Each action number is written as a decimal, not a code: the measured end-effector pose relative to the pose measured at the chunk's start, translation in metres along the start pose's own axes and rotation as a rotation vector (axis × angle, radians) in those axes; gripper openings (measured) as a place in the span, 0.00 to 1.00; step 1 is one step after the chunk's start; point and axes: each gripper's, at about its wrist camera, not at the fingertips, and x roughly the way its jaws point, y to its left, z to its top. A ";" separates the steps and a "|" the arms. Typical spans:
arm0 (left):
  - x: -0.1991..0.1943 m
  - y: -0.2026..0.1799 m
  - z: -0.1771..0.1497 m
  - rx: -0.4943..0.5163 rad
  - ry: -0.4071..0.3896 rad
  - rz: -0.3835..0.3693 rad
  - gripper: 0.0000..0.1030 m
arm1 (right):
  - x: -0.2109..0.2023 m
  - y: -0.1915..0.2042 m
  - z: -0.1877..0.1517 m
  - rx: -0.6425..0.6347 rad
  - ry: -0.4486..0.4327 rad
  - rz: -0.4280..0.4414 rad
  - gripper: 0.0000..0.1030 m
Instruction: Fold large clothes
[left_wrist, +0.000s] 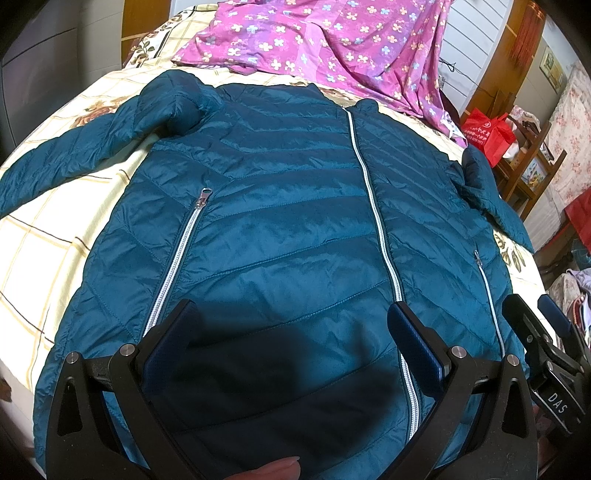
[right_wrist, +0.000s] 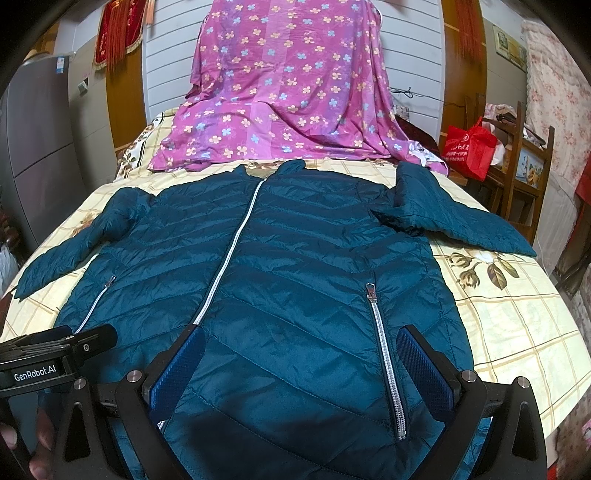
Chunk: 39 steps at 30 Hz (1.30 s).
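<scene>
One teal quilted puffer jacket (left_wrist: 280, 206) lies flat and face up on the cream checked bedsheet with flower prints (left_wrist: 62, 229). Its silver front zipper (left_wrist: 373, 206) is closed from hem to collar, and two silver pocket zippers sit on either side of it. Both sleeves are spread out to the sides, each one bent near the shoulder.

Both grippers hang over the hem. The left gripper (left_wrist: 291, 325) has its jaws spread wide and pinches nothing. The right gripper (right_wrist: 299, 350) is spread wide too and holds nothing.

Beyond the collar lies a purple sheet with small flowers (right_wrist: 288, 92). Only the right wrist view shows how this sheet rises up against the white panelled wall (right_wrist: 166, 66), and also a grey cabinet (right_wrist: 40, 147). Both views show a red bag (left_wrist: 487, 133).
</scene>
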 end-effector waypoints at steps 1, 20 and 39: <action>0.000 0.000 0.000 0.000 0.000 0.000 1.00 | 0.000 0.000 0.000 0.000 0.000 0.000 1.00; 0.000 0.001 0.001 -0.002 0.000 -0.002 1.00 | 0.000 0.000 0.000 0.000 0.000 -0.001 1.00; 0.000 0.002 0.001 -0.004 0.001 -0.005 1.00 | 0.000 0.000 0.000 0.000 -0.001 -0.001 1.00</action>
